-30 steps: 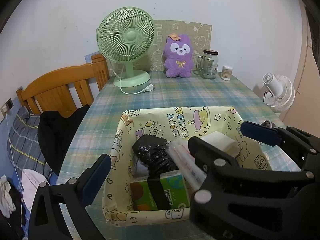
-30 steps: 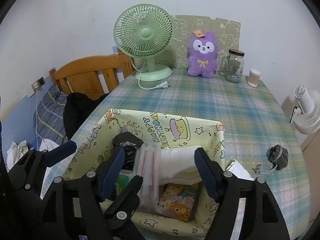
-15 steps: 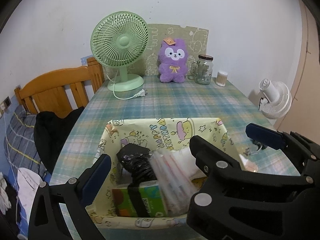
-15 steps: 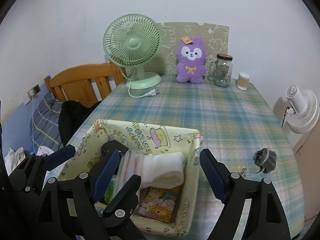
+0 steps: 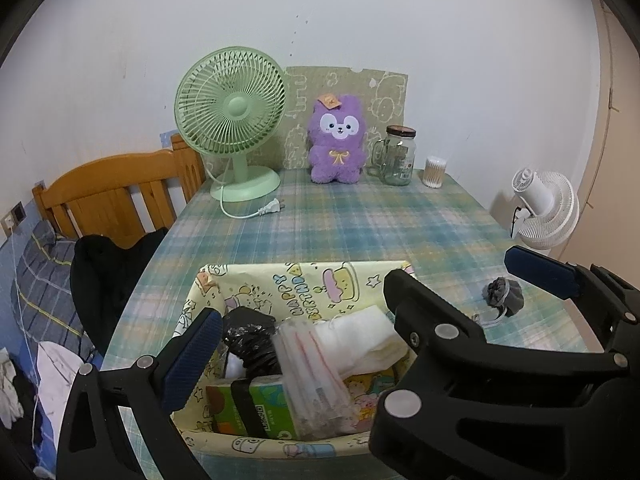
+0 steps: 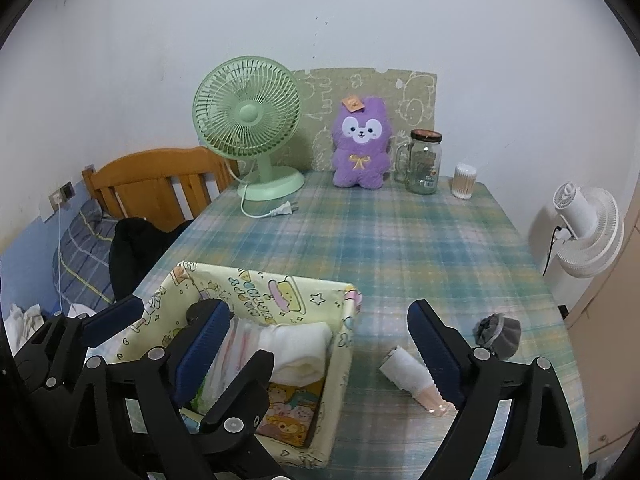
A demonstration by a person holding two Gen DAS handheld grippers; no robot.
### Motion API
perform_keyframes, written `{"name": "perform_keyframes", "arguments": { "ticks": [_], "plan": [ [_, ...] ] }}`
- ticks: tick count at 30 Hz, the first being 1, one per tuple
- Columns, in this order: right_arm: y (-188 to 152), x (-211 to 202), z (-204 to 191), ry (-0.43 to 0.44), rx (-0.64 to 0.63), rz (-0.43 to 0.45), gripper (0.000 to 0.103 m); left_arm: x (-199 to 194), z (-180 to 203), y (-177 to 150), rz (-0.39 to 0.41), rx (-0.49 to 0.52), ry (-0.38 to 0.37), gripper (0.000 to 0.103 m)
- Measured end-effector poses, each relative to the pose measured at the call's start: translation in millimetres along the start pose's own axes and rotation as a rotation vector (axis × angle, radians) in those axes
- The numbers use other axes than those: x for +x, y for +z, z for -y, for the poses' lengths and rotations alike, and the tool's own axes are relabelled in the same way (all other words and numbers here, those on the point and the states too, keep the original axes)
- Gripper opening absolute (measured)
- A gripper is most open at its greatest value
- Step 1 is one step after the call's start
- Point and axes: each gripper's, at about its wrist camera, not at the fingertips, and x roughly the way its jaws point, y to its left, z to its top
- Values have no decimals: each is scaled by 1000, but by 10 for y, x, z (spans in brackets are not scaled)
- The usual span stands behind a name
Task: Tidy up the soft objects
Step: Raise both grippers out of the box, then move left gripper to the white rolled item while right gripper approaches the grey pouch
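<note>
Left wrist view shows our left gripper (image 5: 362, 312) spread wide, its blue-padded fingers (image 5: 192, 360) clear of everything and nothing between them; it hangs above the yellow cartoon-print fabric basket (image 5: 304, 280). Our right gripper (image 6: 320, 344) is likewise wide apart and empty, its left pad over the basket's interior and its right pad above a small white roll (image 6: 406, 372) lying on the tablecloth just beside the basket. Inside the basket we see a folded white cloth (image 5: 360, 344), a clear plastic bag with red stripes (image 5: 312, 372), a crumpled black bag (image 5: 248, 340) and a green tissue pack (image 5: 256, 404), with a cartoon-printed item (image 6: 288, 408) at the bottom. A grey bundled soft item (image 6: 498, 334) sits on the cloth well to the right of the basket. We see the table draped in a green-and-blue plaid tablecloth (image 6: 400, 232); at its far edge stand a green desk fan (image 6: 248, 120) with its plug lying loose, a purple plush toy (image 6: 362, 144), a glass jar (image 6: 424, 162) and a cotton-swab container (image 6: 464, 182). A wooden headboard (image 6: 156, 184) is at left, a white fan (image 6: 588, 232) at right.
</note>
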Motion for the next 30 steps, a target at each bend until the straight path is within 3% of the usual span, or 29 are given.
{"name": "perform_keyframes", "arguments": {
  "ticks": [30],
  "plan": [
    [-56,-659,729,-92,53,108,96,-306,857,86,77,53,-51,103]
  ]
}}
